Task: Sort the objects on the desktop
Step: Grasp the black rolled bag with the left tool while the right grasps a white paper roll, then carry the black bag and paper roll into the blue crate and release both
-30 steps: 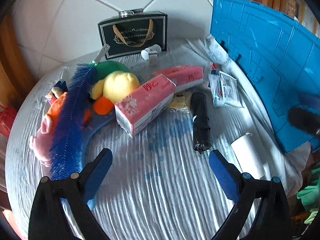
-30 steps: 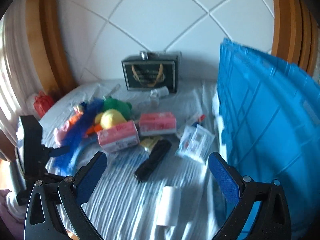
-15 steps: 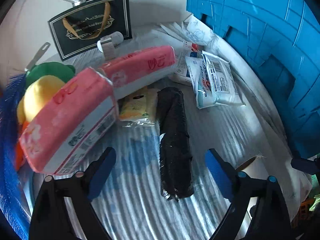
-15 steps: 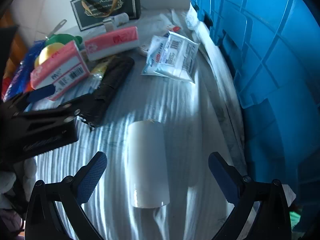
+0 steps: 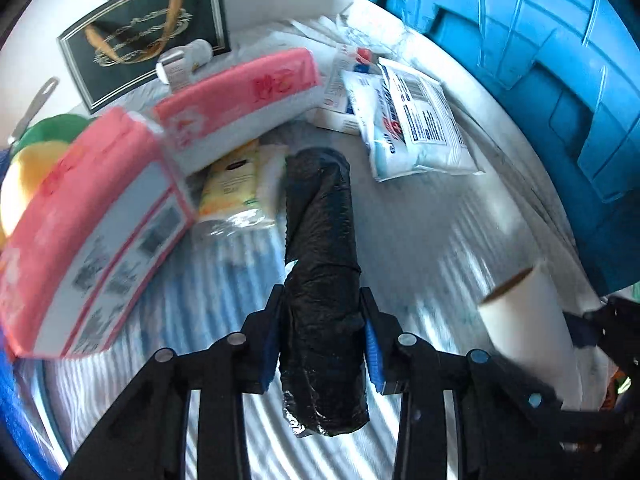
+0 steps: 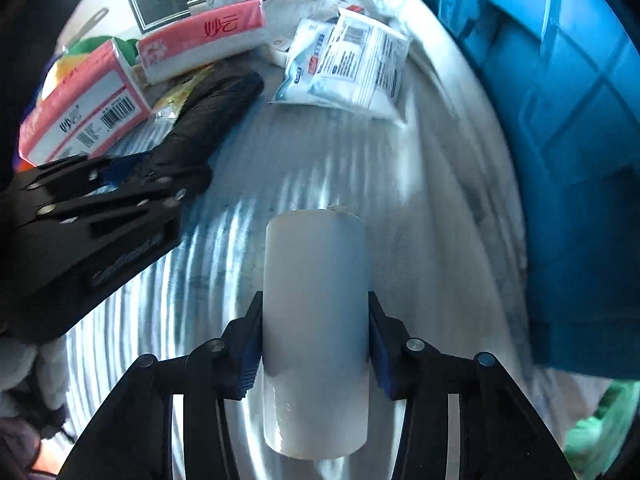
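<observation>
My left gripper (image 5: 322, 340) is shut on a black bag roll (image 5: 320, 272) that lies on the striped cloth; the roll also shows in the right wrist view (image 6: 216, 108). My right gripper (image 6: 314, 344) is shut on a white roll (image 6: 316, 312), seen from the left wrist view (image 5: 524, 320) at the right. The left gripper's black body (image 6: 92, 216) sits to the left of the white roll.
A blue crate (image 5: 540, 80) stands along the right. Two pink tissue packs (image 5: 92, 220) (image 5: 240, 96), a yellow packet (image 5: 232, 188), a white-blue pouch (image 5: 412, 120), a black gift bag (image 5: 148, 44) and plush toys (image 5: 24, 168) lie behind.
Both grippers moved forward and down onto their rolls and closed: the left onto the black bag roll, the right onto the white roll.
</observation>
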`<state>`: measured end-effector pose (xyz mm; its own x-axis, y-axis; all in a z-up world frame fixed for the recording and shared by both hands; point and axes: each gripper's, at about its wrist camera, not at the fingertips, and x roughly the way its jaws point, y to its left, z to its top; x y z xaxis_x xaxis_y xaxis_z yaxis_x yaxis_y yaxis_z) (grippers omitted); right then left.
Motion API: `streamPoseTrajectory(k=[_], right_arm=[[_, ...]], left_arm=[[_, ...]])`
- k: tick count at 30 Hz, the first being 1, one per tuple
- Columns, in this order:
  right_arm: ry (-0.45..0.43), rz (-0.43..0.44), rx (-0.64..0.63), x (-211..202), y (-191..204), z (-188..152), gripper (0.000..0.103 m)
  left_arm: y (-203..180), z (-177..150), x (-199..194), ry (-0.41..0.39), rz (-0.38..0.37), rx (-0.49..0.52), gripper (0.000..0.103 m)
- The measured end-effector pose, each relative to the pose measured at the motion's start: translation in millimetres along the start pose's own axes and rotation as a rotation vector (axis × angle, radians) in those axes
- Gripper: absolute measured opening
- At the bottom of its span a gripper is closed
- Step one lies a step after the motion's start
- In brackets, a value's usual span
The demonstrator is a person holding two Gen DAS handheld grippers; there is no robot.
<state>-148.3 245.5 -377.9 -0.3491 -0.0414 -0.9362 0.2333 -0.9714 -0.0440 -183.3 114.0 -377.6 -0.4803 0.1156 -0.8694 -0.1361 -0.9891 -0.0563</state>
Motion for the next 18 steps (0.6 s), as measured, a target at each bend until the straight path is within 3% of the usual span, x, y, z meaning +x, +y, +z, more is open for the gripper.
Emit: streamPoseTrajectory(k=[7, 18], right_arm=[[-0.154, 0.019, -0.030, -56, 7, 17, 0.045], [-0.528, 0.066, -0.109, -198, 29, 35, 0.045]], left_arm=[[17, -4, -73, -0.160, 0.041, -0.043, 0.034], [21, 9, -200, -0.457, 0.094, -0.081, 0.034]])
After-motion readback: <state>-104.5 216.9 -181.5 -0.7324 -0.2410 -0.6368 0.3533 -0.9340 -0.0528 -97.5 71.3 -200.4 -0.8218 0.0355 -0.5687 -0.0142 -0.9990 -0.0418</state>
